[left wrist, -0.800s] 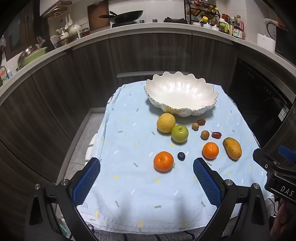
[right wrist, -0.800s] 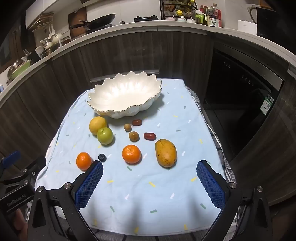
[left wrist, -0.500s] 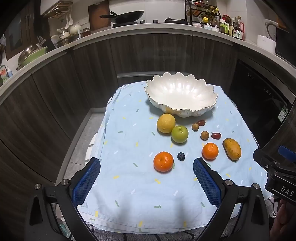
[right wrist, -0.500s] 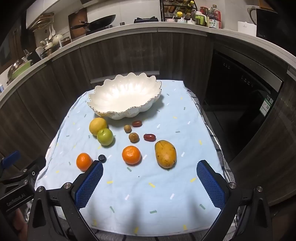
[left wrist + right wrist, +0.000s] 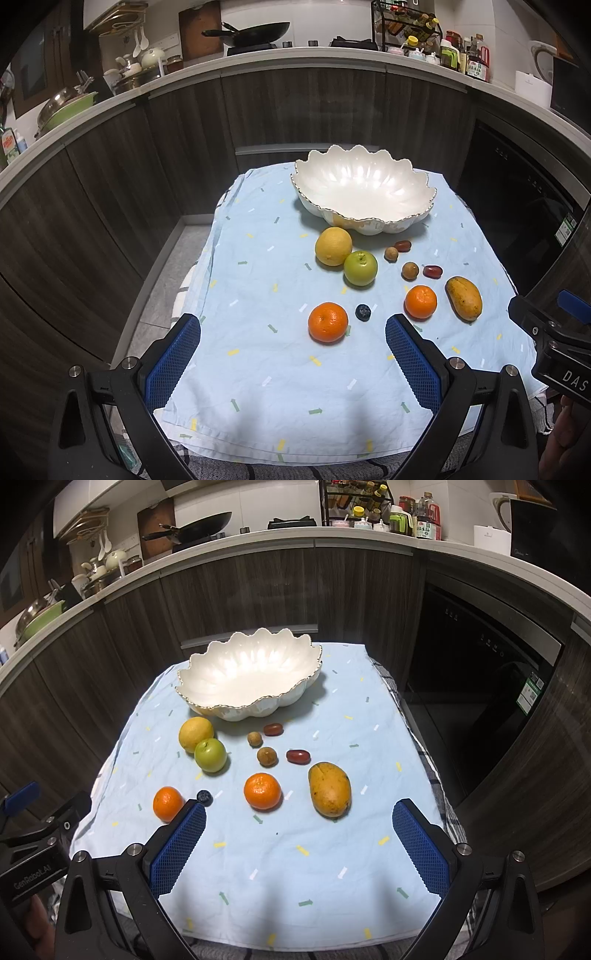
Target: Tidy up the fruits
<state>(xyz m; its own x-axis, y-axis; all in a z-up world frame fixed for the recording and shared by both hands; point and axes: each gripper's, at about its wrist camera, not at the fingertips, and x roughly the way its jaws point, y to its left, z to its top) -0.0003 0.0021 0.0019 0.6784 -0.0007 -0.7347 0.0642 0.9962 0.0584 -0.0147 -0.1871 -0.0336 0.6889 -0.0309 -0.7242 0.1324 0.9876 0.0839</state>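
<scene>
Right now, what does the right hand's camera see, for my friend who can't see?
Fruit lies on a blue cloth before an empty white bowl: a mango, two oranges, a green apple. The right gripper hovers open.

Dark wood cabinets (image 5: pixel 295 107) under a cluttered white countertop (image 5: pixel 303 55).

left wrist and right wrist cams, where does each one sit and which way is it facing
Left wrist: sits on the left gripper, looking forward and down over the blue cloth toward the bowl; shows its own open blue pads, plus the right gripper's body at the right edge.
Right wrist: sits on the right gripper, facing the same way from further right; shows its open pads, the left gripper's body at the left edge.
Shared: bowl, cloth, mango, apple, both oranges, kitchen counter behind.
</scene>
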